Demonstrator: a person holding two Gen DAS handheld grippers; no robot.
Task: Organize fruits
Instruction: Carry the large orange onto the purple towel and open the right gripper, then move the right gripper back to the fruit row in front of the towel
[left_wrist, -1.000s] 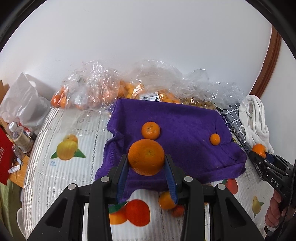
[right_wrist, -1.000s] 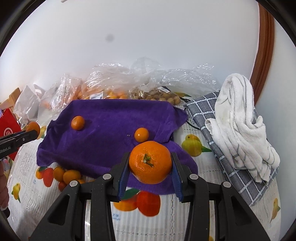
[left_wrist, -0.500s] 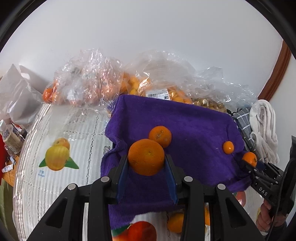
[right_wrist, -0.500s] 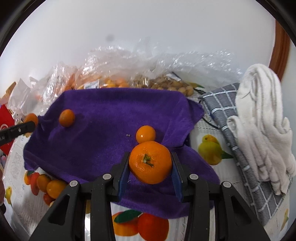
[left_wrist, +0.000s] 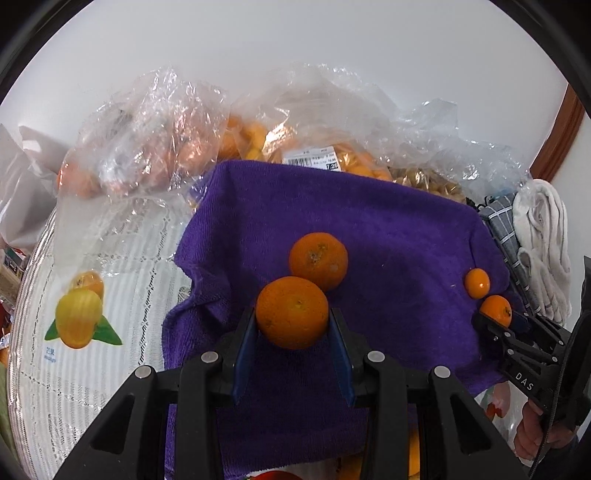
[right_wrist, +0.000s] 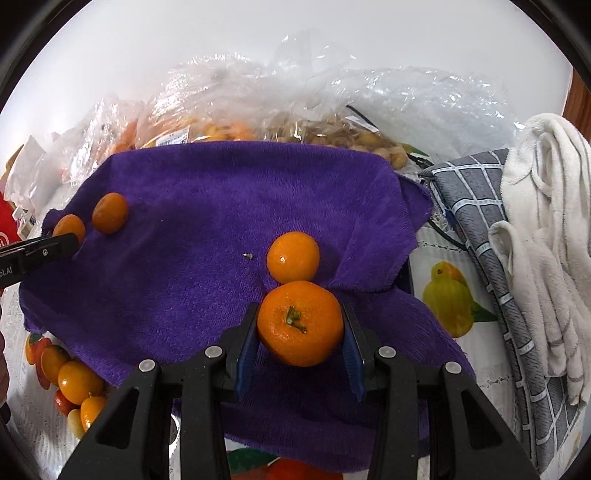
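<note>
A purple towel (left_wrist: 388, 236) (right_wrist: 192, 206) lies spread on the table. My left gripper (left_wrist: 292, 328) is shut on an orange (left_wrist: 291, 312), held over the towel's left part, just in front of a second orange (left_wrist: 318, 260) lying on it. My right gripper (right_wrist: 300, 334) is shut on a stemmed tangerine (right_wrist: 300, 323) over the towel's right part, close behind a small tangerine (right_wrist: 293, 256) on the towel. The right gripper with its tangerine (left_wrist: 495, 311) shows at the right in the left wrist view, beside the small tangerine (left_wrist: 477, 283). The left gripper's orange (right_wrist: 69, 228) shows at the left in the right wrist view.
Clear plastic bags of fruit (left_wrist: 155, 133) (right_wrist: 280, 107) stand behind the towel against the white wall. A grey checked cloth (right_wrist: 476, 206) and a white towel (right_wrist: 546, 206) lie at the right. Loose small oranges (right_wrist: 79, 382) sit on the fruit-print tablecloth (left_wrist: 96, 251) at the towel's near left.
Both grippers have moved forward over the purple towel with their fruit. Each held fruit now hangs close to the fruit lying on the towel.
</note>
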